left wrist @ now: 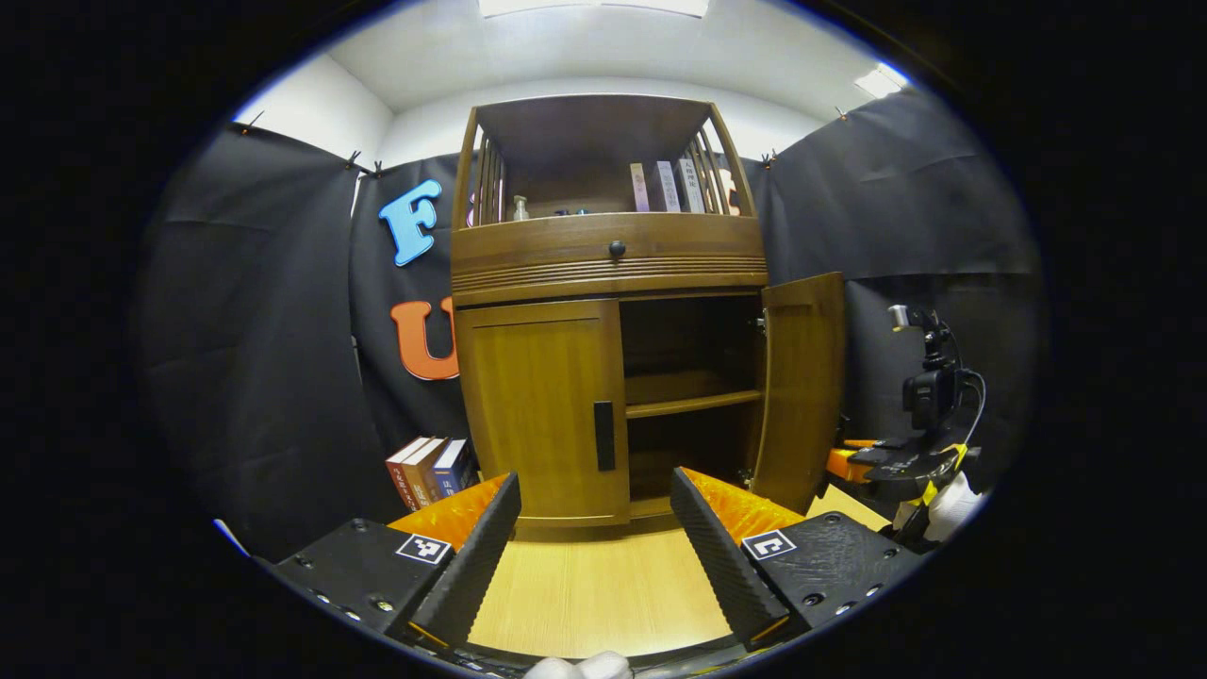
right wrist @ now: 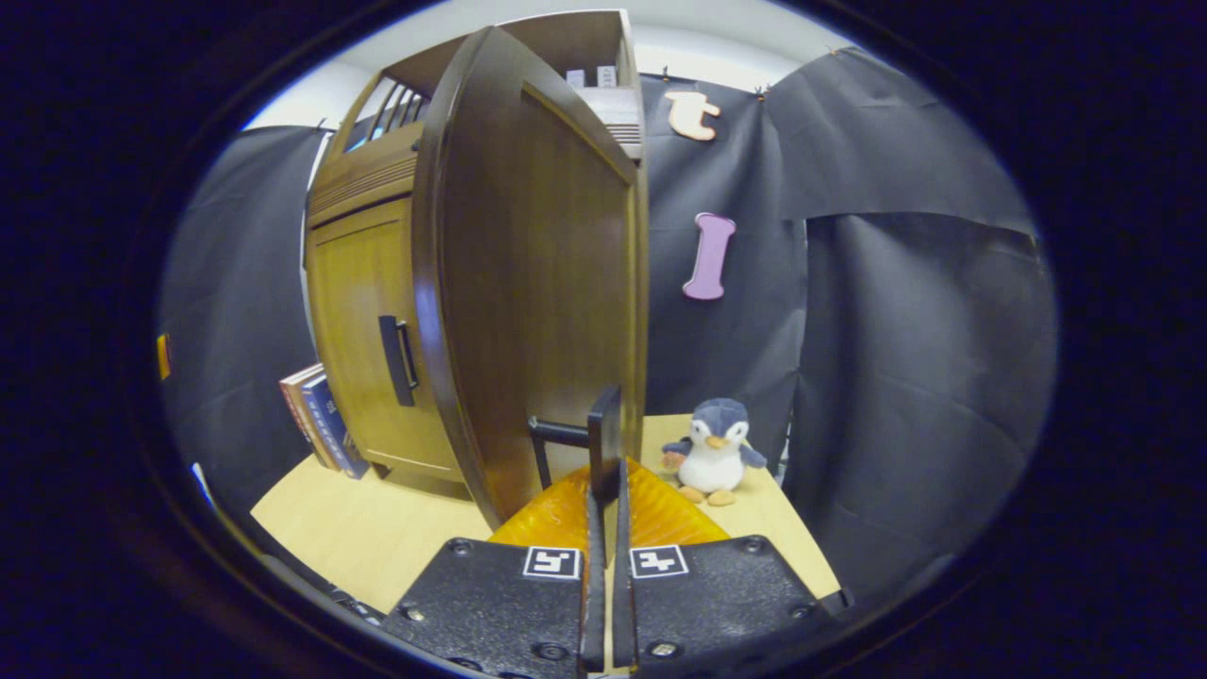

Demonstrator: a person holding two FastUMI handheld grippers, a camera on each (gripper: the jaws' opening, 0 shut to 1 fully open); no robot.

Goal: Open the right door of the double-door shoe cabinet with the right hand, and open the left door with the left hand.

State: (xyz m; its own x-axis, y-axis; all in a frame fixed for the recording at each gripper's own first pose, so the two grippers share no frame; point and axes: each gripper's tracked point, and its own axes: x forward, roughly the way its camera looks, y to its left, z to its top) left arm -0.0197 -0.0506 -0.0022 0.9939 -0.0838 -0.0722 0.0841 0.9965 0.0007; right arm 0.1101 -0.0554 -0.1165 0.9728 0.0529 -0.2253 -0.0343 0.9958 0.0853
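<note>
One door down, one to go, by the looks of it. The right door [left wrist: 801, 387] of the shoe cabinet [left wrist: 608, 250] is swung wide open, so you can see the shelf [left wrist: 693, 404] inside, while the left door [left wrist: 542, 410] is flat shut with its dark handle [left wrist: 604, 436] on the edge nearest the middle. In the right gripper view, the right gripper [right wrist: 603, 471] has its fingers pinched together on the right door's handle [right wrist: 603, 438], which sticks up between them, so I'd say it's got a proper grip on that and the door sits just to the left of it, edge-on to the camera. In the left gripper view the left gripper [left wrist: 596, 519] is spread wide with nothing between the fingers, hanging over the wooden tabletop [left wrist: 603, 594] a little short of the cabinet front, roughly lined up with the gap between the two doors. So my read is the right-hand step is basically finished and the left-hand step hasn't started yet. Next move probably needs the left gripper to go forward and a touch left to get that dark handle between its fingers, close on it, then pull in an arc out toward the left so the door follows its hinge. Also there's a stack of books [left wrist: 429, 467] leaning beside the cabinet on the left, which the door might swing near, and a toy penguin [right wrist: 714, 451] off to the far right, well out of the way.
</note>
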